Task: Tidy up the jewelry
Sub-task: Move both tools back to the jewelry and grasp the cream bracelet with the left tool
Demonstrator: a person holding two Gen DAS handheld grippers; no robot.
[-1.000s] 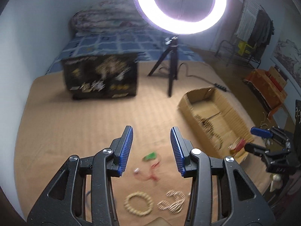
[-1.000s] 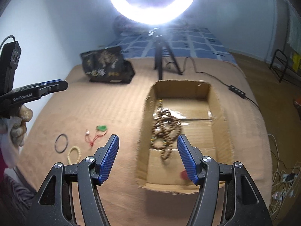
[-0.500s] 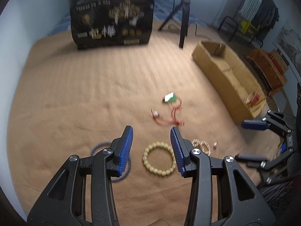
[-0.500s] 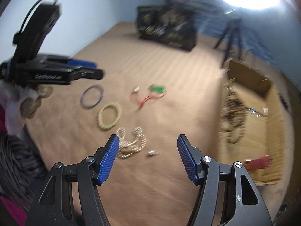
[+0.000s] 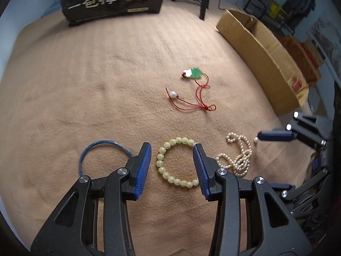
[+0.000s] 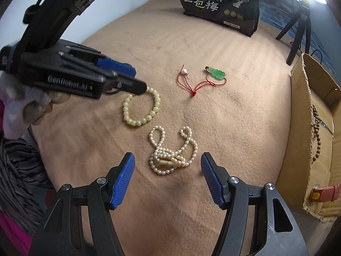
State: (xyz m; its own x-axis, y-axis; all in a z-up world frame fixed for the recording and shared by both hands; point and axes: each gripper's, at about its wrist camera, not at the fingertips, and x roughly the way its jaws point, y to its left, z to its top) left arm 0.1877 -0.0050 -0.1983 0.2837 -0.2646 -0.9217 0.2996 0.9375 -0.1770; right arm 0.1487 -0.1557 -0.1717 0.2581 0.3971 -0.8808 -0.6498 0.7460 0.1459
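A pale green bead bracelet [image 5: 175, 163] lies on the tan blanket between the fingers of my open left gripper [image 5: 172, 166]; it also shows in the right wrist view [image 6: 140, 108]. A tangled pearl necklace [image 6: 170, 152] lies just ahead of my open right gripper [image 6: 167, 177], and shows in the left wrist view [image 5: 237, 155]. A green pendant on red cord [image 5: 195, 73] lies farther out. A thin blue bangle [image 5: 102, 152] lies left of the bracelet. A cardboard box [image 6: 315, 115] at the right holds brown beads [image 6: 316, 132].
A black printed bag [image 6: 221, 4] stands at the far edge of the blanket [image 5: 85, 74]. Tripod legs [image 6: 298, 34] stand beside the box. A red item [image 6: 324, 192] lies in the box's near end. Furniture and clothes stand beyond the bed at right.
Both grippers have come down and closer to the blanket. The left now brackets the green bracelet; the right has swung from the box to the pearl necklace.
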